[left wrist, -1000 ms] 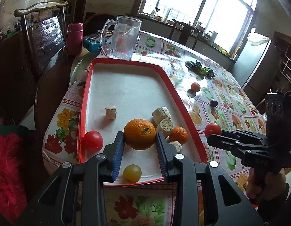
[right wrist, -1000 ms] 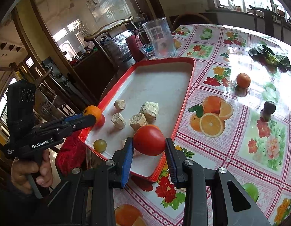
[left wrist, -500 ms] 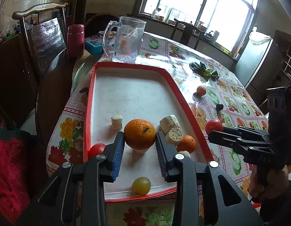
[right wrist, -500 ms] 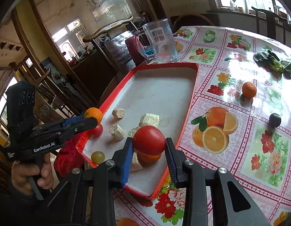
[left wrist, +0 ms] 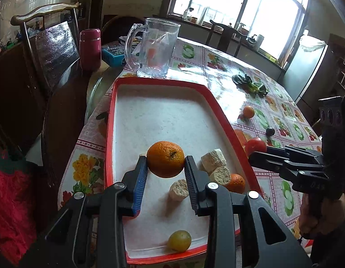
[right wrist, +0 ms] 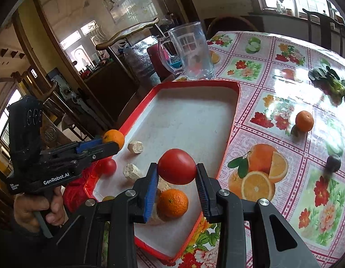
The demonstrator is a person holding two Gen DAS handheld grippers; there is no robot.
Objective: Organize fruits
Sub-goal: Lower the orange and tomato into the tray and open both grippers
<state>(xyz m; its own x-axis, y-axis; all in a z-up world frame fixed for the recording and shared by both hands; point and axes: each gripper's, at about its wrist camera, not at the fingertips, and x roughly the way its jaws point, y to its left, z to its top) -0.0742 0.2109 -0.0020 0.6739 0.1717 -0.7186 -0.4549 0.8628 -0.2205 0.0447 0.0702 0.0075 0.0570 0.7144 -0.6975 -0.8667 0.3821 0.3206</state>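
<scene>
My left gripper is shut on a large orange, held above the white floor of the red-rimmed tray. In the right wrist view my right gripper is shut on a red tomato, held over the tray's near right part. In the tray lie a small orange, a second tomato, a yellow-green grape and pale cut chunks. Out on the flowered tablecloth lie a small orange and a dark plum.
A glass mug stands just beyond the tray's far edge, with a red flask and a blue box to its left. Leafy greens lie farther right. A wooden chair stands at the table's left side.
Both grippers have moved forward over the tray, each still carrying its fruit. The tray's loose pieces now sit lower in both views.
</scene>
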